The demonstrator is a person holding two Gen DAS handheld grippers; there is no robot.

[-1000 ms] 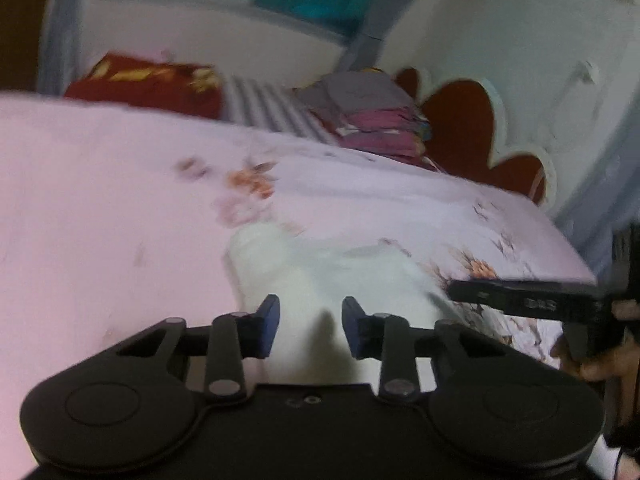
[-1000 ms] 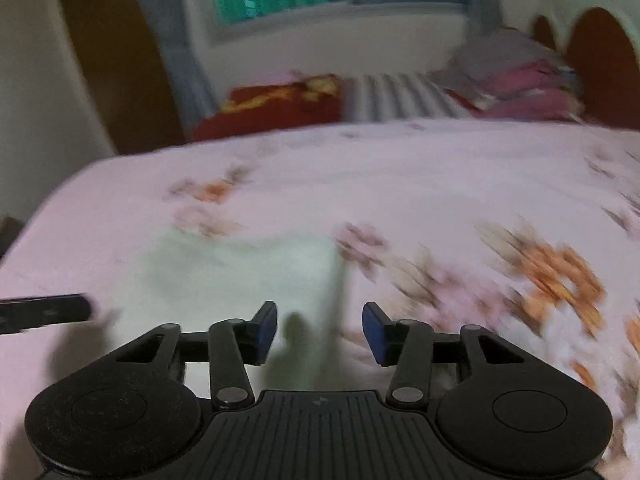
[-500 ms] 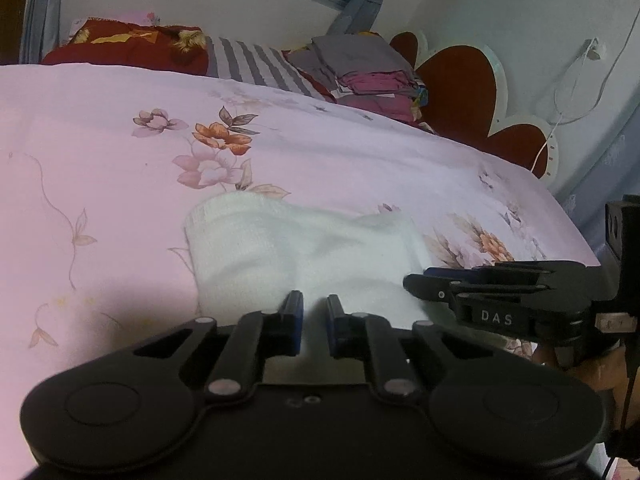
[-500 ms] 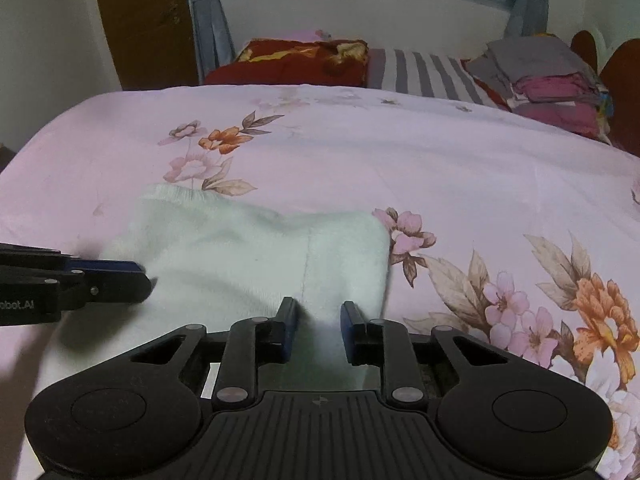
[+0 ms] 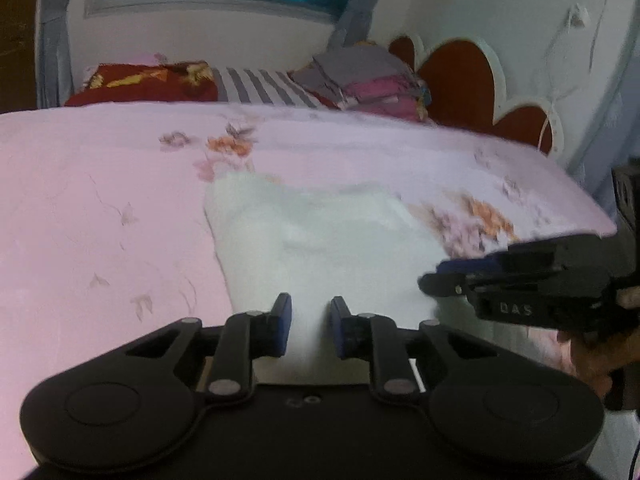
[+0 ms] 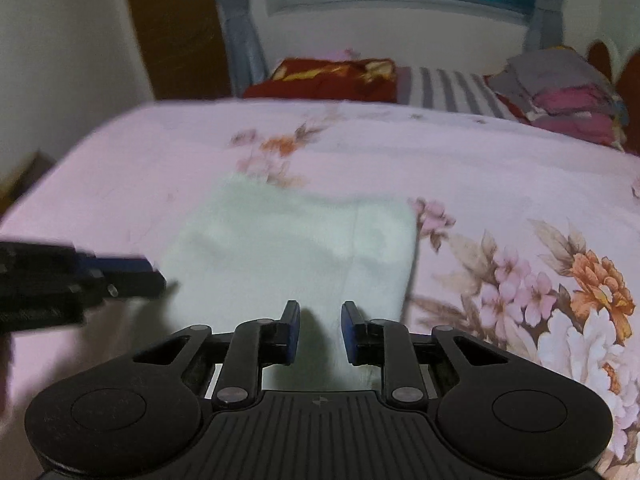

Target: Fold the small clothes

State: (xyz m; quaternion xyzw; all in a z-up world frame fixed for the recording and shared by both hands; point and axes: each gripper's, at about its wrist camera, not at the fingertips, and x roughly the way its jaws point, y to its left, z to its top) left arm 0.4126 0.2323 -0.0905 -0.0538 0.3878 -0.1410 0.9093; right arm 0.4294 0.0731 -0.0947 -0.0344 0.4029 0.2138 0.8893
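Note:
A small white knitted garment (image 5: 320, 240) lies flat on the pink floral bedsheet (image 5: 100, 200); it also shows in the right wrist view (image 6: 288, 256). My left gripper (image 5: 310, 328) is open and empty, just above the garment's near edge. My right gripper (image 6: 320, 332) is open and empty over the garment's near right part. The right gripper shows side-on in the left wrist view (image 5: 520, 284), and the left gripper shows at the left edge of the right wrist view (image 6: 80, 280).
At the far side of the bed lie a red patterned pillow (image 5: 144, 84), a striped pillow (image 5: 260, 88) and a stack of folded clothes (image 5: 368, 80). A red scalloped headboard (image 5: 472, 80) stands at the right. A wooden door (image 6: 172, 28) is at the far left.
Both grippers were open a second ago, narrowed over the garment's near edge half a second ago, and are open again now. Both views are lifted and pulled back a little.

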